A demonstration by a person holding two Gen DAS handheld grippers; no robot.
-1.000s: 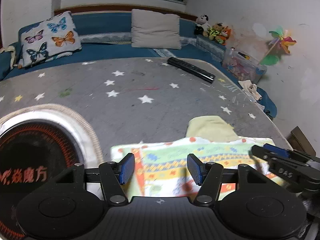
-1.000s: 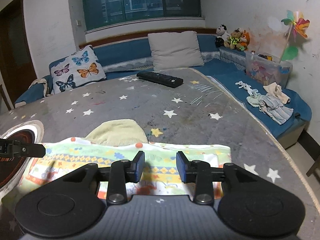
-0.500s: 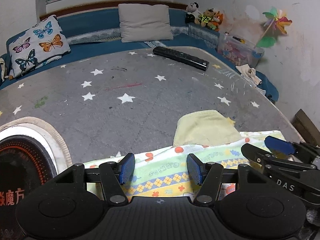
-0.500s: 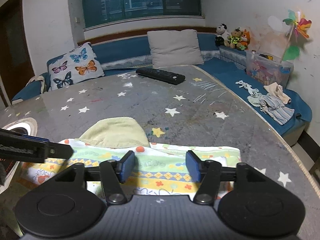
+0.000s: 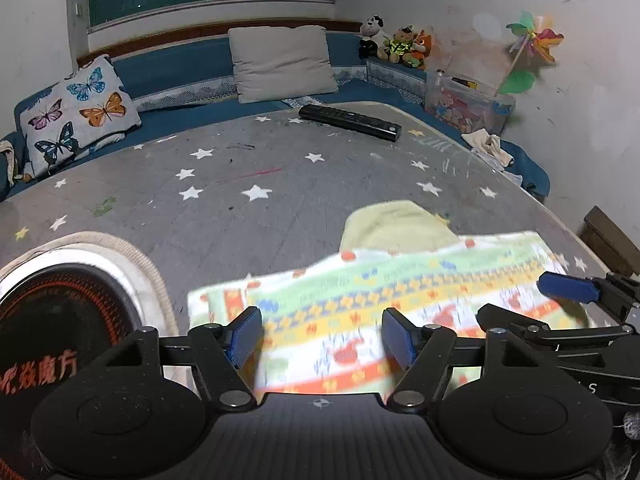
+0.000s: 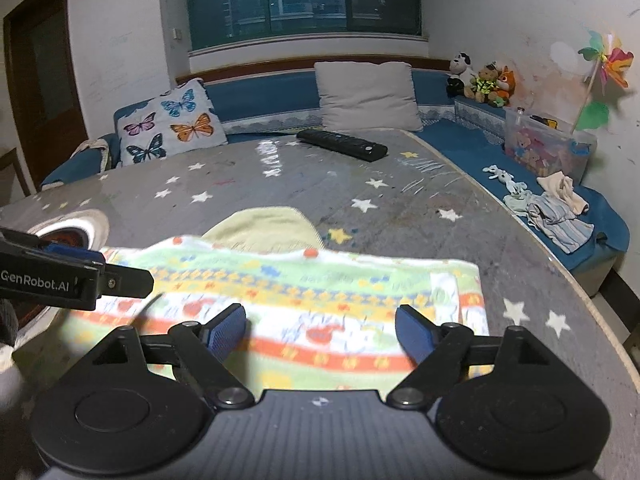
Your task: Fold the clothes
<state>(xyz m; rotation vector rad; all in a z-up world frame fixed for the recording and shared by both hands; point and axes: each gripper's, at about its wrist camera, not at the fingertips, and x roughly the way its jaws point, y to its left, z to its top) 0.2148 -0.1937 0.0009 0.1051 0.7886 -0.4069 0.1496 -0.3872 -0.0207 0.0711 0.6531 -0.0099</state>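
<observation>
Left wrist view: the left tool (image 5: 322, 334) has its fingers spread apart above the near edge of the patterned garment (image 5: 384, 300), which lies flat on the star-print desk (image 5: 248, 200) with a pale yellow part (image 5: 396, 226) sticking out at its far edge; the finger gap matches that of a second ago, but the garment has shifted and is motion-blurred. The right tool (image 5: 560, 300) enters at the right edge over the cloth. Right wrist view: the right tool (image 6: 320, 330) now stands wide apart, wider than a second ago, with nothing between its fingers. The garment (image 6: 304, 292) spans the frame beneath it. Judgement: both tools have released, so one fold appears complete and a new grasp comes next.
</observation>
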